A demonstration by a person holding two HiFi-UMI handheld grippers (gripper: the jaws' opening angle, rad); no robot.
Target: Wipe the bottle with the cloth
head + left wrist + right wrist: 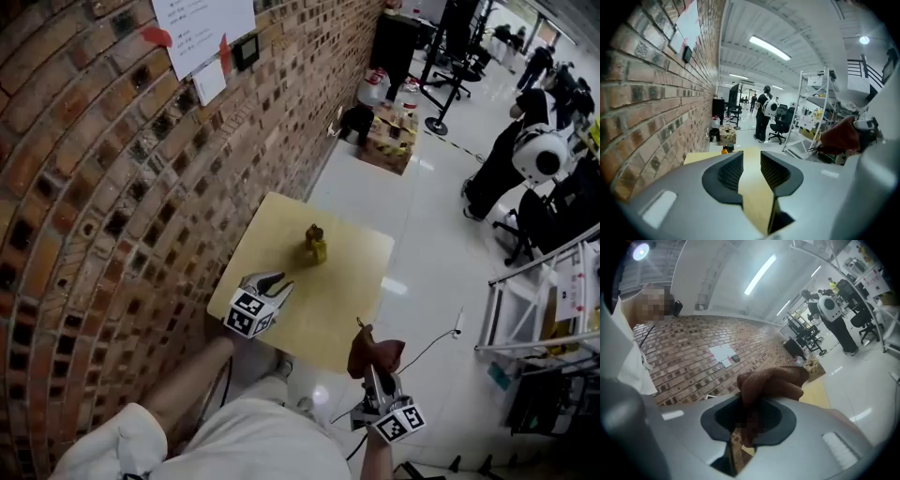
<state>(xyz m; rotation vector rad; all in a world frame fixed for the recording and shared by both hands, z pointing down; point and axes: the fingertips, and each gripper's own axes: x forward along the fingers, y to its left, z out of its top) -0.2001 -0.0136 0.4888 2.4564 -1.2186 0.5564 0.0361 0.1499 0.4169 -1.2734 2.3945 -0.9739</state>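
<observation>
Head view shows the bottle [315,246] standing upright on the yellow desk [349,309], about midway between the side edges and nearer the far edge. The left tongs [277,281] hover over the near left corner, released, with only desk surface showing in the gap between the jaws. The right tongs [372,373] hang just off the near right corner, clenched on the bunched brown cloth [377,353].

Nothing steadies the bottle. If the cloth reaches it before the left tongs grasp it, a sideways push would likely tip it or slide it toward the edge by the brick wall [112,169]. The loosely bunched cloth might also pull free while rubbing.
</observation>
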